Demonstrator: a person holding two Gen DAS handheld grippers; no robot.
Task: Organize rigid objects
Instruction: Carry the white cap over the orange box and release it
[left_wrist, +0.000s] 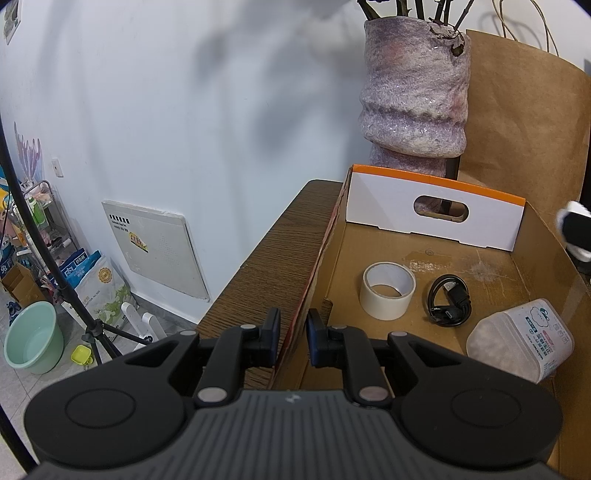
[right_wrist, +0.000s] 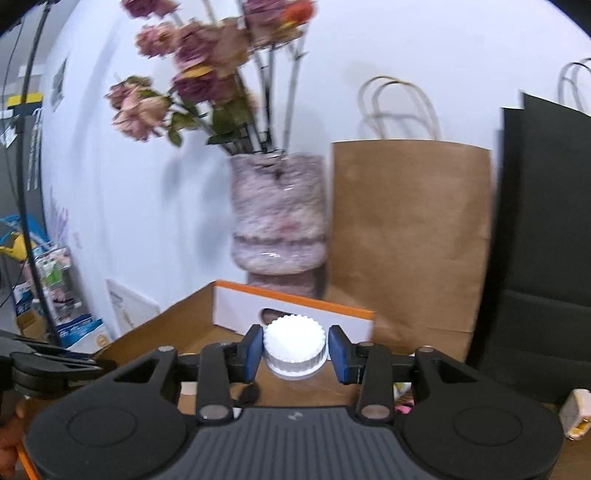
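Above the cardboard box (right_wrist: 166, 328), my right jaws (right_wrist: 295, 352) clamp 1 white ribbed cap (right_wrist: 294, 341), best lowered level, while my left jaws (left_wrist: 293, 341) pinch the box wall.

left gripper (left_wrist: 292, 338): at 6 o'clock, jaws clamped on the near left wall of the cardboard box (left_wrist: 491, 266)
tape roll (left_wrist: 388, 290): white, on the box floor, toward 3 o'clock from the gripper
USB cable (left_wrist: 450, 300): black, coiled, just beside the tape roll at its 3 o'clock
plastic container (left_wrist: 521, 343): translucent, lying on its side at 4 o'clock
vase (left_wrist: 413, 96): mottled purple, at 1 o'clock behind the box
paper bag (left_wrist: 528, 122): brown, at 2 o'clock beside the vase
desk (left_wrist: 269, 254): wood-grain, under the box
basin (left_wrist: 33, 338): green, on the floor at 9 o'clock
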